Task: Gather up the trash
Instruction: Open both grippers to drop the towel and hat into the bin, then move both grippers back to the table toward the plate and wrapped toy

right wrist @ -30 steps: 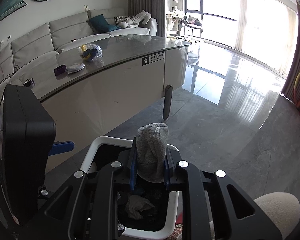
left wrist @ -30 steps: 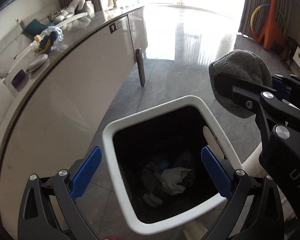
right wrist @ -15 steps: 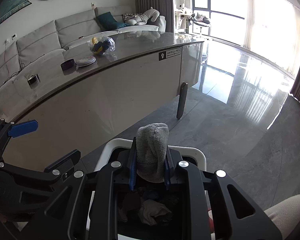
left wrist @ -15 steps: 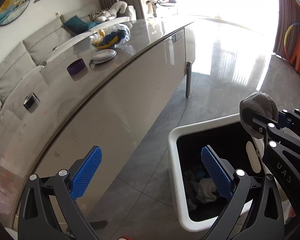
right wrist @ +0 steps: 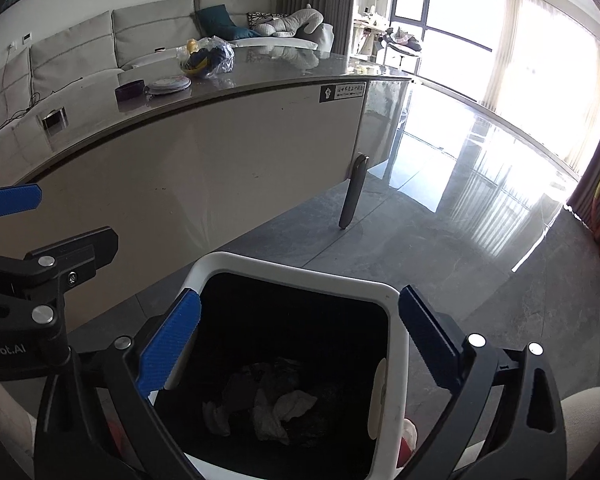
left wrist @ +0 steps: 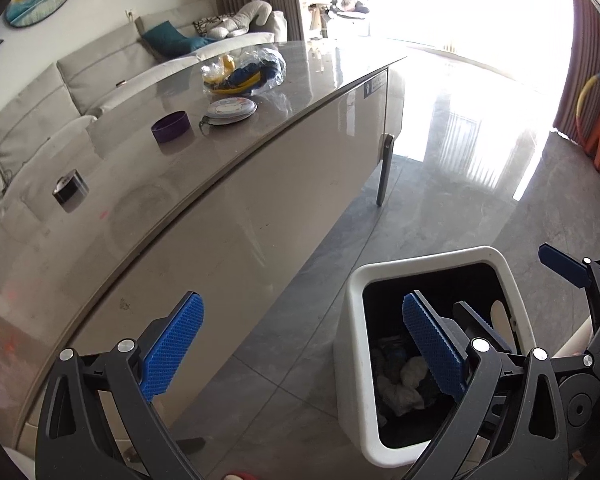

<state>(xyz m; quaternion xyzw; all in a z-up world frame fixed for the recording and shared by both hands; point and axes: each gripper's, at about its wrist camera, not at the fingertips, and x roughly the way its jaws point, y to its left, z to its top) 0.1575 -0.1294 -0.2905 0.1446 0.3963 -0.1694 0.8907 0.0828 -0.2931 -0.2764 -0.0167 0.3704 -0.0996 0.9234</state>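
Indoors — glossy grey floor (right wrist: 480,240), long grey-topped table (left wrist: 148,184) — sofa (right wrist: 100,44) behind.

Home living rm: sofa (right wrist: 100,44), long table (left wrist: 180,168), plush toy (right wrist: 296,22).

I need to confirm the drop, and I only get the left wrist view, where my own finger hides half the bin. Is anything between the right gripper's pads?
Observer: No. The right gripper has just been opening its jaws. They stand wide with nothing between them.
Operator: Where is it relative to the bin?
Observer: Its pads straddle the mouth of the white square plastic bin with the black liner, from above.
Operator: What lies at the bottom?
Observer: A heap of crumpled white and grey scraps, with a darker grey lump beside it. I cannot tell what the lump is.
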